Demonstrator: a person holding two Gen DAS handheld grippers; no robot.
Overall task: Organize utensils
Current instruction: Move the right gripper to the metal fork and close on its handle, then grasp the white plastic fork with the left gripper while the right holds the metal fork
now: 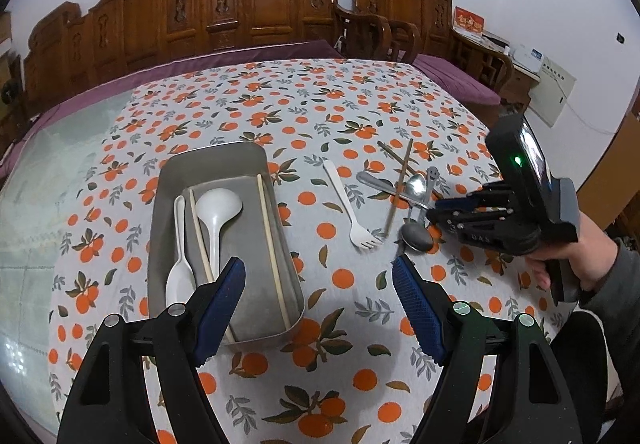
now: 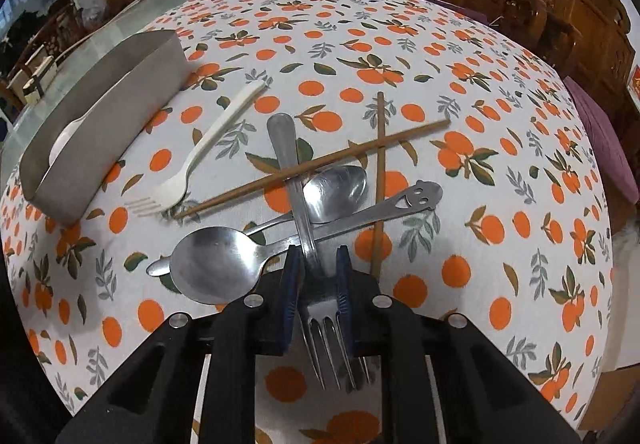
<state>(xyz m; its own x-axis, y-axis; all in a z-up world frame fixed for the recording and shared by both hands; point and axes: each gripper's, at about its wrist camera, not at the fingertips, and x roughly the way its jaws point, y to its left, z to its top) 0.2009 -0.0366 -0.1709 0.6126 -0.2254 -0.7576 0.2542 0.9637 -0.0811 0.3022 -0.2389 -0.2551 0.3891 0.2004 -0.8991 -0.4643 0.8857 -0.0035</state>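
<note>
Right gripper (image 2: 316, 276) clamped on a metal fork (image 2: 298, 203); left gripper (image 1: 318, 298) spread wide, holding nothing.

Nearest in the right wrist view, the fork's tines point back past the blue pads (image 2: 290, 284), which pinch its neck; its handle runs away over a large spoon (image 2: 216, 268), a smiley-handled spoon (image 2: 340, 191) and two crossed brown chopsticks (image 2: 380, 147). Left of that pile lies a white plastic fork (image 2: 208, 147) on the orange-print tablecloth (image 2: 500, 123). Farther left, the metal tray (image 1: 224, 163) holds a white spoon (image 1: 180, 268), a white ladle (image 1: 216, 211) and pale chopsticks (image 1: 270, 240).
</note>
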